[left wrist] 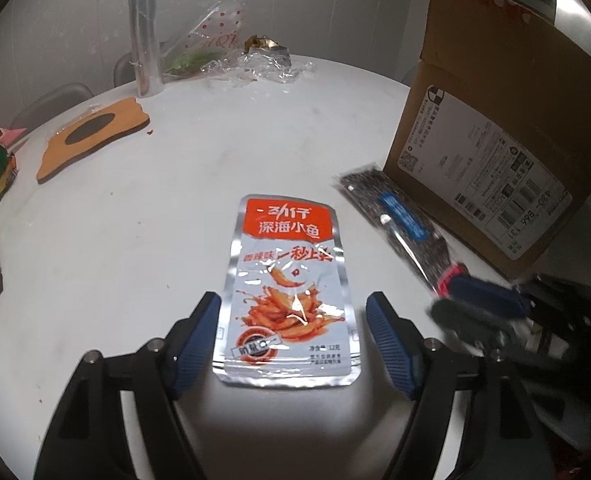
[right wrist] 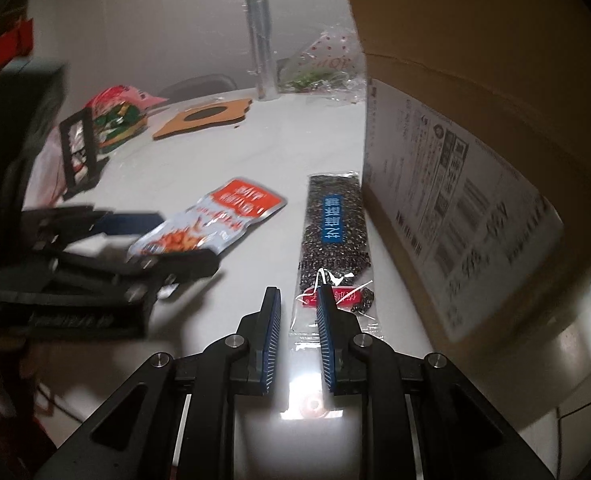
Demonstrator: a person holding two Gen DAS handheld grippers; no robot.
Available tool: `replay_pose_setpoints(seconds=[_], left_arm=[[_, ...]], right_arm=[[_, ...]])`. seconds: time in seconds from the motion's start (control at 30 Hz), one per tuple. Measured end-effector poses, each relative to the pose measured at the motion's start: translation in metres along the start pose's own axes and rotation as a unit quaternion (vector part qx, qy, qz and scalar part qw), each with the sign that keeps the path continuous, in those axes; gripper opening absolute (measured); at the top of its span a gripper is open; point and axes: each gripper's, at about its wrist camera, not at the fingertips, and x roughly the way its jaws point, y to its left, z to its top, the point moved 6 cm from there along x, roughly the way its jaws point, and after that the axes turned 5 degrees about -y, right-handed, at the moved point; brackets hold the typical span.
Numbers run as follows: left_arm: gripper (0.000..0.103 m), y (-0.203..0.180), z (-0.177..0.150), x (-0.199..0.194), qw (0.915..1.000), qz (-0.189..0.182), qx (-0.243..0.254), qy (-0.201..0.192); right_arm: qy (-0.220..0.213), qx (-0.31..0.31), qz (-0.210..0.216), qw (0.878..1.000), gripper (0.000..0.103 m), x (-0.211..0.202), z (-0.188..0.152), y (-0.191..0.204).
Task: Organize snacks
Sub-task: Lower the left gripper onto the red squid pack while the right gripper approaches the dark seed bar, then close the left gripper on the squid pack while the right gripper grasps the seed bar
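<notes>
White round table (left wrist: pixel 215 152), plain pale wall (left wrist: pixel 75 20), grey chair backs (left wrist: pixel 55 98) behind, dim light

I see a round white surface (left wrist: pixel 183 208). At its far side a tall shiny tube (left wrist: pixel 145 28) stands up straight. Just beside the tube lies a clear crinkly bag (left wrist: pixel 211 40) with red dots and something green inside. Near that bag sits some crumpled clear wrap (left wrist: pixel 271 66) with a bit of gold foil on top. Closer to me lies a flat brown board (left wrist: pixel 91 138) with a dark oval in its middle. Behind the surface I can see the backs of two grey chairs (left wrist: pixel 53 102).
</notes>
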Motion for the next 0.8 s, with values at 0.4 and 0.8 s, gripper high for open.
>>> replay_pose_setpoints(seconds=[0.4, 0.8], left_arm=[[0.066, 0.005, -0.009, -0.010, 0.9997, 0.020, -0.002, -0.011], [0.066, 0.015, -0.010, -0.015, 0.9996, 0.012, -0.021, -0.016]], right_arm=[[-0.040, -0.044, -0.059, 0.997, 0.045, -0.025, -0.009, 0.006], [-0.024, -0.012, -0.066, 0.997, 0.052, 0.000, -0.001, -0.010]])
